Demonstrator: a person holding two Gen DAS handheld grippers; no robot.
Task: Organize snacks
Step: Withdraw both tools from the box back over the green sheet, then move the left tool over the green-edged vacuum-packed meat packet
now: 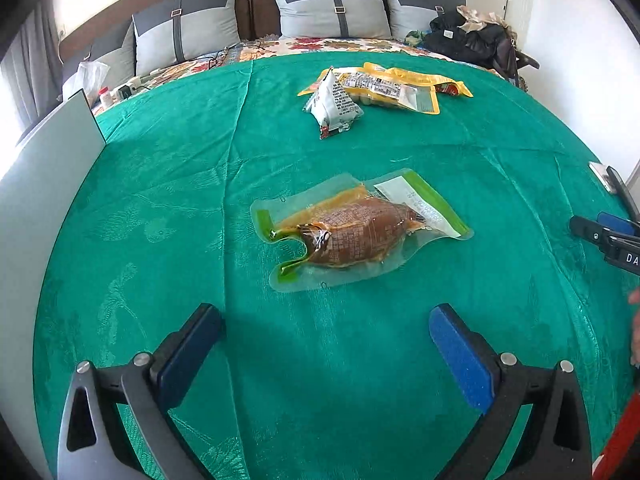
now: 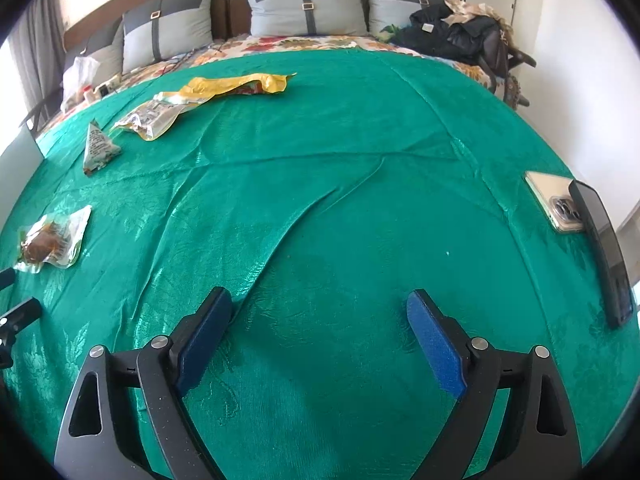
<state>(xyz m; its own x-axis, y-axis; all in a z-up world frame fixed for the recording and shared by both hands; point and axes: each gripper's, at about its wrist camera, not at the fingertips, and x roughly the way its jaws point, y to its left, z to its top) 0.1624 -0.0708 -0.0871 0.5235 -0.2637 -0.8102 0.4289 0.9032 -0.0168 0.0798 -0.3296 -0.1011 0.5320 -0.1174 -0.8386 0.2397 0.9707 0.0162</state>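
A clear vacuum pack of brown meat lies on the green cloth, just ahead of my open, empty left gripper. Farther back lie a white triangular packet and yellow-edged snack bags. In the right wrist view the meat pack is at far left, the triangular packet and yellow bags beyond it. My right gripper is open and empty over bare cloth.
A grey board stands at the left edge. Two phones lie at the right edge. Pillows, dark clothes and small items lie behind the cloth. The right gripper's body shows at right.
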